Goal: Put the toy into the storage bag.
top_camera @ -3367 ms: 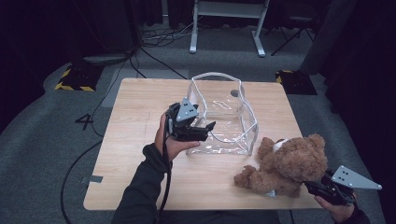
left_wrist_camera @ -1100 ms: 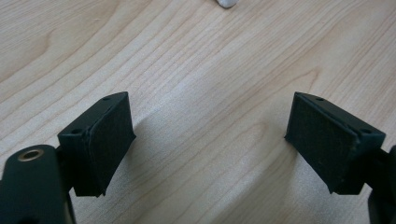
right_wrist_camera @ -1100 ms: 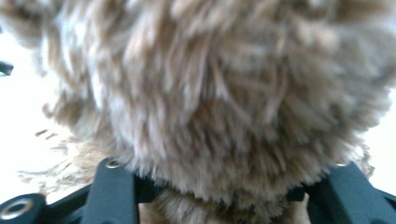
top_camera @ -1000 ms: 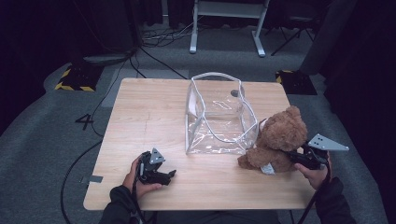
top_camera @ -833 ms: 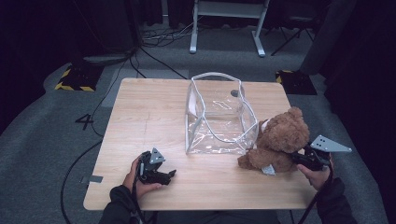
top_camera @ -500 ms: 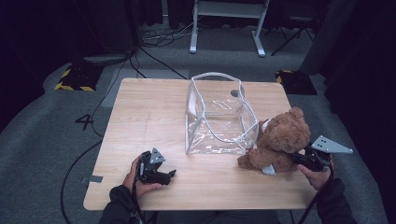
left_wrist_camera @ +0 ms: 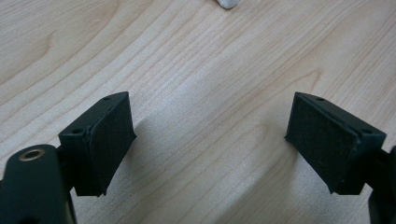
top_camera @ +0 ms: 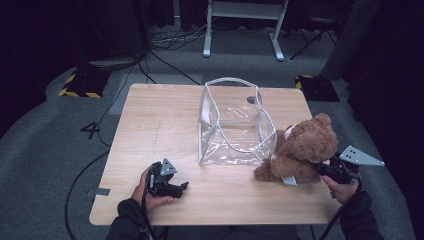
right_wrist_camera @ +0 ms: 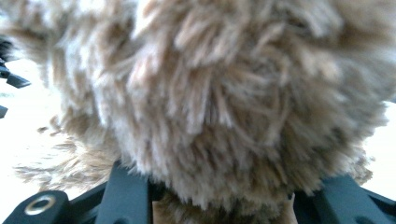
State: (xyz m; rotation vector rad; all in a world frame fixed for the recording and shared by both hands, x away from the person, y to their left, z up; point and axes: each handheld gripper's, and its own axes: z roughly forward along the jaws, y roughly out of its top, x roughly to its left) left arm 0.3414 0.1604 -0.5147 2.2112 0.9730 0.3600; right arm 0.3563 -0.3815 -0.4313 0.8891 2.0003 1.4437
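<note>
The right gripper (top_camera: 320, 170) is pinching the bear (top_camera: 300, 152) from behind — its jaws have just been closing, and in the right gripper view brown fur (right_wrist_camera: 224, 102) is bulging up between the two black jaws, pressed on both sides. The bear is sitting upright on the table (top_camera: 150, 120), at its right edge, its back toward the right hand and its front toward the bag (top_camera: 235, 125).

That is the relation the coming move is turning on: the clear bag is standing just to the bear's left, mouth open upward, with the bear's near side touching or almost touching the bag's right wall. The bear's long axis is running roughly vertical, head on top, so it is probably going to have to rise above the rim and travel left before going down — a straight push sideways would only be shoving the soft wall in.

The left gripper (top_camera: 170, 182) is resting on the table near the front edge, well apart from the bag, its jaws spread wide with only bare wood (left_wrist_camera: 205, 116) between them. The right hand is clearly the nearer one.
</note>
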